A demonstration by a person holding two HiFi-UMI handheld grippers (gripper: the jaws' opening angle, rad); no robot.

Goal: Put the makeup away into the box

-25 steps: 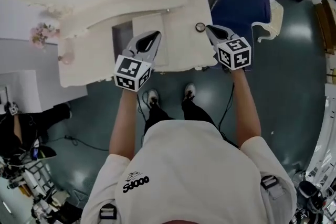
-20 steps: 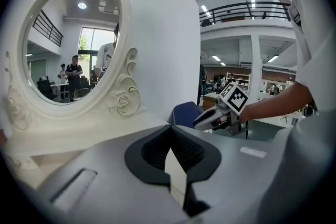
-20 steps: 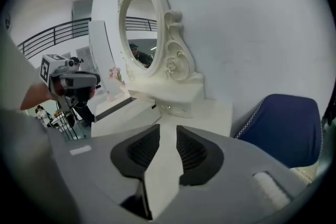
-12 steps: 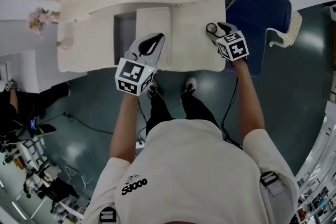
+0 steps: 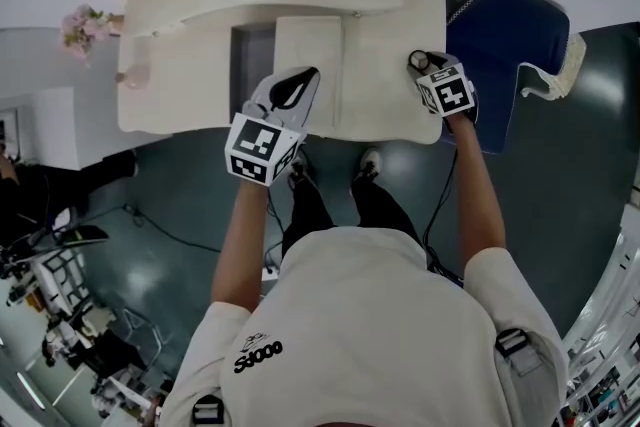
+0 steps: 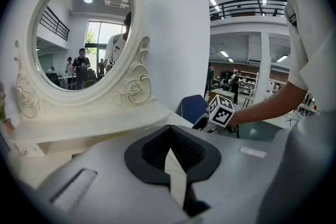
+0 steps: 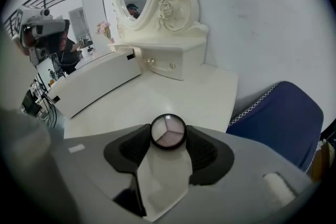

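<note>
A round black-rimmed makeup compact [image 7: 168, 131] with three pale pink pans lies on the cream vanity table [image 7: 199, 97], near its right front corner. My right gripper [image 7: 168, 137] points steeply down at it. Its jaws are closing with the compact between the tips, and both pads touch its rim. In the head view this right gripper [image 5: 422, 67] covers most of the compact [image 5: 416, 62]. The cream box [image 5: 308, 65] with a dark opening [image 5: 254, 65] sits mid-table. My left gripper [image 5: 298, 83] hovers over the box's front edge; the left gripper [image 6: 169, 131] is shut and holds nothing.
An ornate oval mirror [image 6: 79, 23] on a base with small drawers [image 7: 168, 63] stands along the table's back. A blue chair [image 5: 505, 35] is just right of the table. Pink flowers [image 5: 85, 23] sit at the far left. A person's legs stand at the front edge.
My right gripper has dropped to the table and opened its jaws round the compact. The left gripper has sunk a little over the box.
</note>
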